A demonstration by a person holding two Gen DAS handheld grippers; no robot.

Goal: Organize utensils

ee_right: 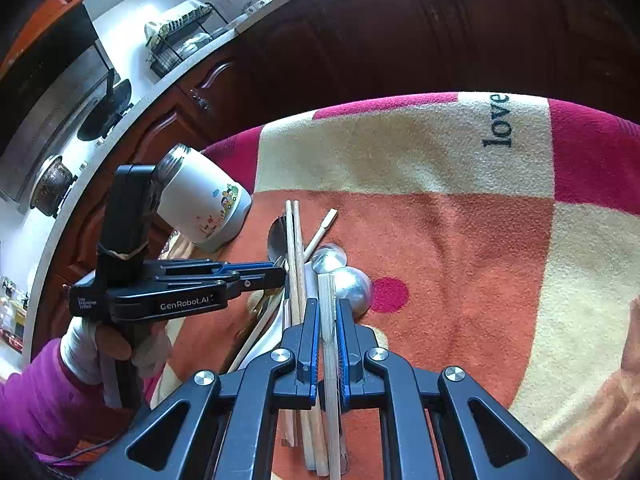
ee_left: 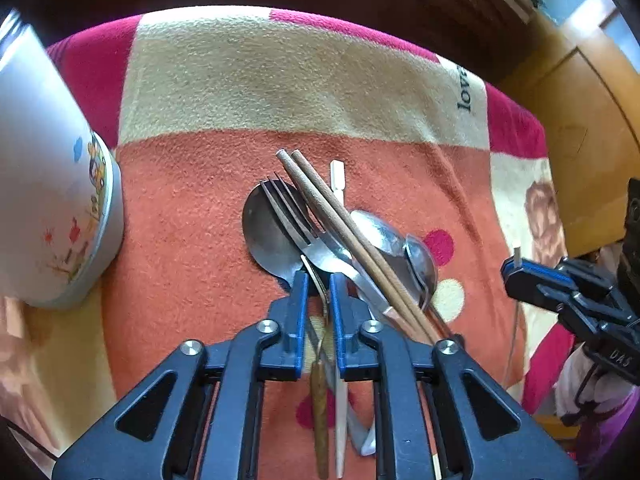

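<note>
Fleece blanket (ee_left: 240, 80) bearing a utensil heap and a cup
Spoons (ee_left: 268, 236), fork (ee_left: 296, 220) and chopsticks (ee_left: 340, 224) lie piled on its orange patch; left of the pile stands the white cup (ee_left: 52, 184)

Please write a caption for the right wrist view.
Right tool shut on a pale stick, above piled utensils on a blanket.

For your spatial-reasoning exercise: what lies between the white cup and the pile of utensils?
Only bare blanket separates cup and pile; left wrist view shows it.
</note>
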